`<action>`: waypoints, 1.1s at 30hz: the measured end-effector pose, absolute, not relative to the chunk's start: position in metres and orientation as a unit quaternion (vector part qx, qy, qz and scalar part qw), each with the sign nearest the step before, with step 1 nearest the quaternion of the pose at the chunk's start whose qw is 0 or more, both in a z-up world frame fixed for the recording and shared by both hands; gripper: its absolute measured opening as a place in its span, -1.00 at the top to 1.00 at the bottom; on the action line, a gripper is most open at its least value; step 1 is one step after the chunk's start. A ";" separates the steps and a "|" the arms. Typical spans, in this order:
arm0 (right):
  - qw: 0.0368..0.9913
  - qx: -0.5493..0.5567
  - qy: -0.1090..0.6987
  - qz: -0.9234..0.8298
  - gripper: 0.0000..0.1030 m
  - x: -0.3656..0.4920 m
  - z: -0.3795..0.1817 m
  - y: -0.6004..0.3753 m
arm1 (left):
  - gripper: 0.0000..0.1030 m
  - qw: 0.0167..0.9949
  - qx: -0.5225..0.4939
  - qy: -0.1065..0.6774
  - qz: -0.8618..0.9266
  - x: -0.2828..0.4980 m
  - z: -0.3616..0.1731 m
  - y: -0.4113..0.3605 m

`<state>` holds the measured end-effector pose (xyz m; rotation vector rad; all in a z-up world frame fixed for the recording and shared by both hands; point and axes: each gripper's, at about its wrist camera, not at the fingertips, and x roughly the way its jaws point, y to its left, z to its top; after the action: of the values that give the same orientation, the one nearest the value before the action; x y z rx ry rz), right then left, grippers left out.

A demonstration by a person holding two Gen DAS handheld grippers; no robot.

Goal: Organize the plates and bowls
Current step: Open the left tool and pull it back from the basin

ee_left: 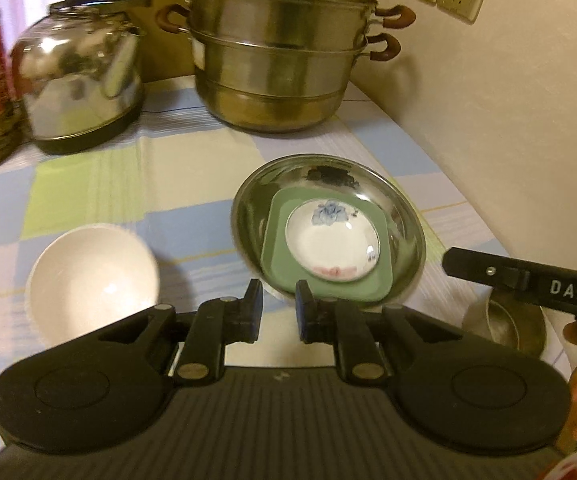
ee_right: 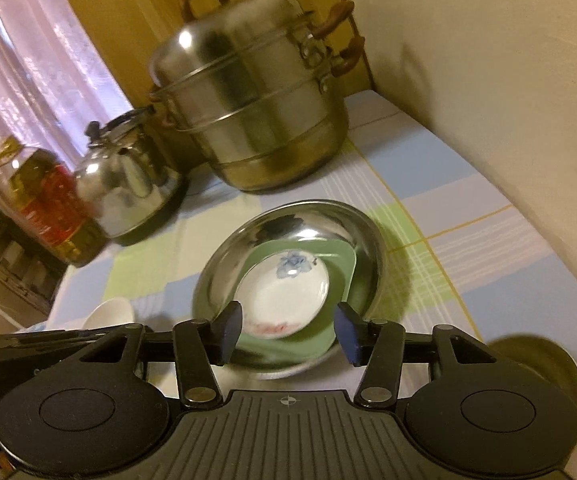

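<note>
Three dishes are nested so far, biggest at the bottom, which makes sense for stacking: a steel plate (ee_left: 402, 216) on the checked tablecloth (ee_left: 168, 220) holds a green square plate (ee_left: 278, 264), and a small white floral dish (ee_left: 332, 240) sits in that. A white bowl (ee_left: 92, 276) stands loose to the left, just beside the stack, and a small steel bowl (ee_left: 504, 326) waits on the right, partly hidden, so I'd guess those go in next. Neither tong grips anything: the left gripper (ee_left: 278, 308) has a narrow gap, while the right gripper (ee_right: 290, 332) is spread wide, hovering near the stack's front edge. Steamer pot (ee_left: 280, 52) and kettle (ee_left: 80, 80) sit behind.
</note>
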<state>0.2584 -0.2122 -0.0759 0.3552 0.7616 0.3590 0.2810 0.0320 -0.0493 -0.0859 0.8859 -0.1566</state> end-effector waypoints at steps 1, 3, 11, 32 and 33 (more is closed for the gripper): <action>0.897 0.171 0.367 0.176 -0.02 0.251 -0.074 -0.214 | 0.71 0.901 -0.042 0.427 -0.072 0.271 -0.046 0.034; 0.896 0.171 0.368 0.181 -0.04 0.236 -0.070 -0.216 | 0.70 0.902 -0.044 0.425 -0.064 0.253 -0.041 0.036; 0.891 0.159 0.377 0.196 -0.12 0.179 -0.059 -0.226 | 0.68 0.901 -0.055 0.429 -0.030 0.184 -0.027 0.038; 0.879 0.087 0.410 0.229 -0.13 0.075 -0.055 -0.231 | 0.62 0.901 -0.083 0.426 0.014 0.060 -0.019 0.016; 0.878 0.084 0.412 0.230 -0.13 0.072 -0.056 -0.232 | 0.61 0.900 -0.084 0.427 0.016 0.057 -0.020 0.016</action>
<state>0.0722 -0.2317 -0.0559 0.1754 0.8592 0.4793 0.0566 0.0157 -0.0195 -0.1740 0.8827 0.0336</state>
